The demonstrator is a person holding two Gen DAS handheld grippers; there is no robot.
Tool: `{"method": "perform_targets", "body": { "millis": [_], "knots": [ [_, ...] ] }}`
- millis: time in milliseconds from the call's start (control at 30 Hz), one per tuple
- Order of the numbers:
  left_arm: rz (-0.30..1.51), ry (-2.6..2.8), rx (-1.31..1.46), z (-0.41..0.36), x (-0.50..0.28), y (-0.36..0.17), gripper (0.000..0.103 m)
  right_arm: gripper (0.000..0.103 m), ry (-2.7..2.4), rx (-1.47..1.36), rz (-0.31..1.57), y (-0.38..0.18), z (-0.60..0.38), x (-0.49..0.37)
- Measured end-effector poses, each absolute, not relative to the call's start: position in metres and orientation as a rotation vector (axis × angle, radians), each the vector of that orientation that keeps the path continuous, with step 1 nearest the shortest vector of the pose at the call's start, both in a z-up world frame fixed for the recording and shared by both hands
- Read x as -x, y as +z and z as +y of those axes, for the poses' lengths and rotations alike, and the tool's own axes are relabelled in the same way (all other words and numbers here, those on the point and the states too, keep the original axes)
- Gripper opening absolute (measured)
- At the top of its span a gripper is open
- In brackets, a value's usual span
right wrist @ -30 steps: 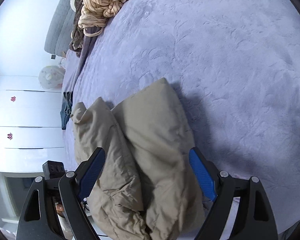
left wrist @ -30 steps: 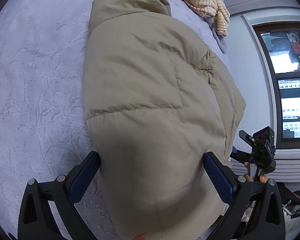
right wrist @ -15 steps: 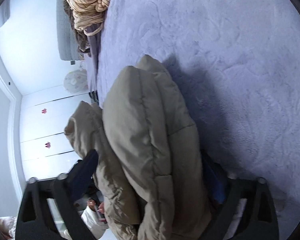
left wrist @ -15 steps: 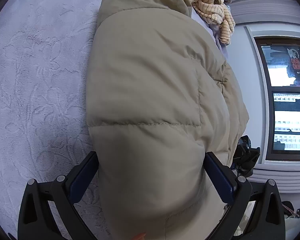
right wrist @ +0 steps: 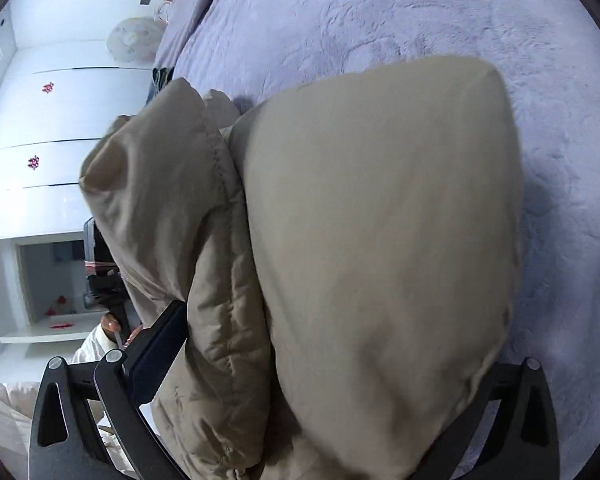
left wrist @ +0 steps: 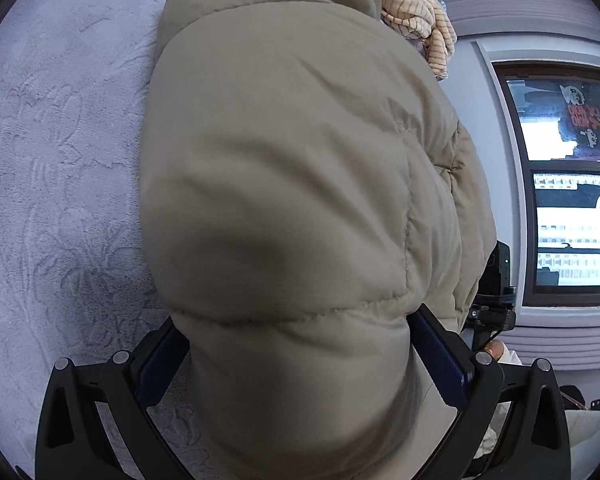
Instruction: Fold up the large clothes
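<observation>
A beige puffer jacket [left wrist: 292, 160] lies folded in a thick bundle on the lavender bedspread [left wrist: 60, 160]. My left gripper [left wrist: 296, 318] is open at full width, straddling the near end of the bundle, which bulges between both blue pads. In the right wrist view the jacket [right wrist: 380, 200] shows as a smooth panel beside a crumpled quilted fold. My right gripper [right wrist: 340, 332] is open wide around it. Its left pad [right wrist: 160, 344] lies against the quilted fold, and the jacket hides the right finger.
A striped cream garment [left wrist: 416, 12] is heaped at the bed's far end. A dark window [left wrist: 572, 200] lies to the right of the bed edge. White wardrobe doors [right wrist: 40, 120] stand past the other edge. A hand [right wrist: 110, 324] holds the other gripper there.
Both grippers have pushed forward and down over the jacket, which now fills each view. The right jaws have spread wider and that view has rolled; its right finger is now covered.
</observation>
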State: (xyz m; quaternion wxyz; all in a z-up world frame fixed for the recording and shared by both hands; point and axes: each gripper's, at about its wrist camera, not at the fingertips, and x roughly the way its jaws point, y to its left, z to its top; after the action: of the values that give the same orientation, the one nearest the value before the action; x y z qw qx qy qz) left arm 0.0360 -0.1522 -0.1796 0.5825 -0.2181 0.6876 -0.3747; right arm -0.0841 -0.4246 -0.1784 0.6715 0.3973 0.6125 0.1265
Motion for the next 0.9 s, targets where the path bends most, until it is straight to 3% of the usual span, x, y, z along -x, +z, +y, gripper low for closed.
{"method": "perform_targets", "body": {
  "millis": [133, 267, 367, 467, 533, 633, 900],
  "knots": [
    [1.631, -0.853, 0.537, -0.16, -0.035, -0.187, 0.103, 0.103, 0.265, -0.956, 1.392, -0.194, -0.426, 0.078],
    [1.576, -0.799, 0.341, -0.184, -0.024, -0.164, 0.103, 0.103, 0.23, -0.948, 1.406, -0.193, -0.423, 0.077],
    [1.525, -0.772, 0.246, -0.196, -0.018, -0.147, 0.096, 0.102, 0.209, -0.97, 1.409, -0.191, -0.426, 0.08],
    [1.481, -0.754, 0.206, -0.2, -0.013, -0.134, 0.086, 0.086, 0.22, -1.017, 1.383, -0.189, -0.432, 0.083],
    [1.455, -0.75, 0.18, -0.203, -0.01, -0.124, 0.081, 0.066, 0.239, -1.038, 1.355, -0.184, -0.433, 0.086],
    [1.417, -0.759, 0.148, -0.206, -0.006, -0.11, 0.078, 0.051, 0.255, -1.036, 1.331, -0.175, -0.431, 0.085],
    [1.355, -0.815, 0.139, -0.189, -0.017, -0.084, 0.076, 0.046, 0.244, -1.048, 1.266, -0.153, -0.416, 0.085]
  ]
}}
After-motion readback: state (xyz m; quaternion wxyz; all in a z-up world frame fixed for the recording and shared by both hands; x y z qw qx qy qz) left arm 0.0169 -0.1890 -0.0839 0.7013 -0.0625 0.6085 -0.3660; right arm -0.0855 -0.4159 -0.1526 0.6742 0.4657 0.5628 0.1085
